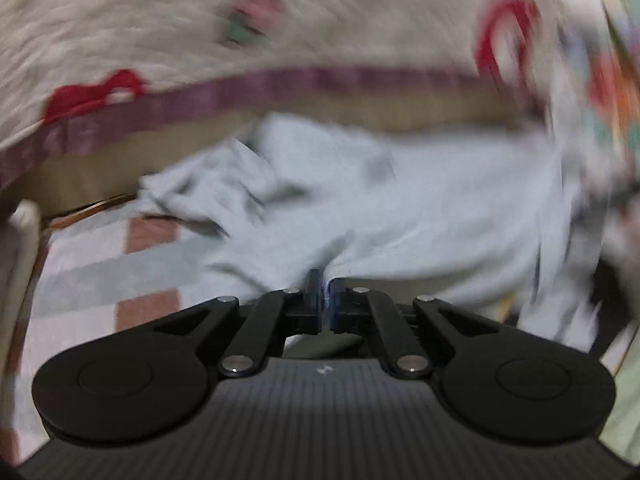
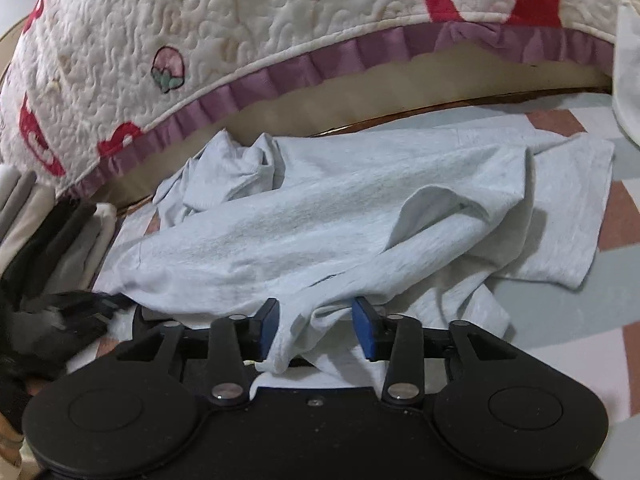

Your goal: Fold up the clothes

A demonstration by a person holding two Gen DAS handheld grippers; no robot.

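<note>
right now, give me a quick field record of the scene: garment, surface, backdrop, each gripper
garment: light blue t-shirt, crumpled, not yet folded
surface: striped sheet in pink, grey and white
backdrop: quilted white cover with red prints and purple ruffle trim
side items: stacked folded clothes at the picture's left
left gripper: shut on the t-shirt's edge
right gripper: open, a fold of the t-shirt between the pads, not pinched

Left gripper point(image 1: 325, 298) clamped on the pale blue shirt point(image 1: 360, 216).
Shirt lies rumpled toward twelve o'clock; quilt point(image 1: 200, 32) beyond, blurred.
</note>
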